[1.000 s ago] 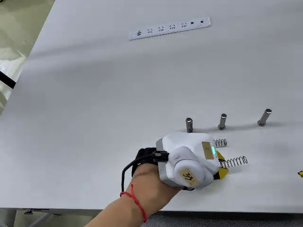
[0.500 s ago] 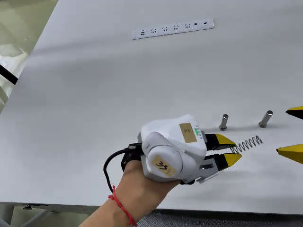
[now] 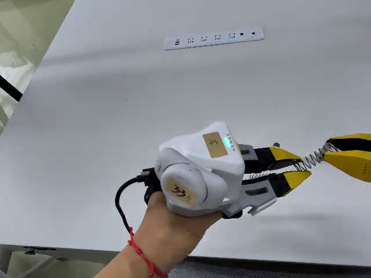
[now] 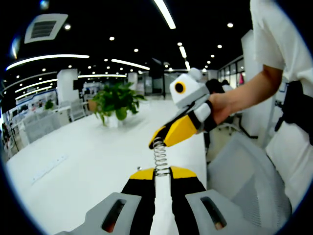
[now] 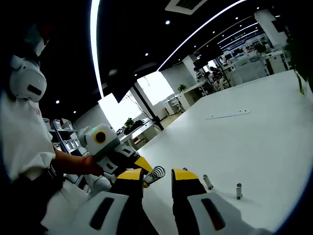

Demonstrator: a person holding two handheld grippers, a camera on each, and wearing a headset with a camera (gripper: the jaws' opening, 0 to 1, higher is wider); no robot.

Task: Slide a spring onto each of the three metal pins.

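Note:
My left gripper (image 3: 304, 166) is held above the white table, shut on one end of a metal spring (image 3: 316, 156). The spring slants up to the right. Its far end lies between the yellow jaws of my right gripper (image 3: 328, 149), which stand a little apart, so that gripper is open. In the left gripper view the spring (image 4: 160, 154) rises from my left gripper (image 4: 161, 171) to the right gripper (image 4: 161, 139). In the right gripper view the spring (image 5: 154, 175) sits against the left jaw of my right gripper (image 5: 158, 177). Two upright pins (image 5: 208, 182) (image 5: 239, 191) stand on the table beyond. One pin top (image 3: 276, 145) peeks over the left gripper.
A white power strip (image 3: 214, 38) lies at the far side of the table (image 3: 116, 116). The table's near edge runs just under my left hand. A black cable hangs from the left gripper's rear. The person's body stands close on the right.
The left gripper rose from the table, carrying the spring up and to the right. The right gripper came in from the right, and its jaws narrowed around the spring's far end.

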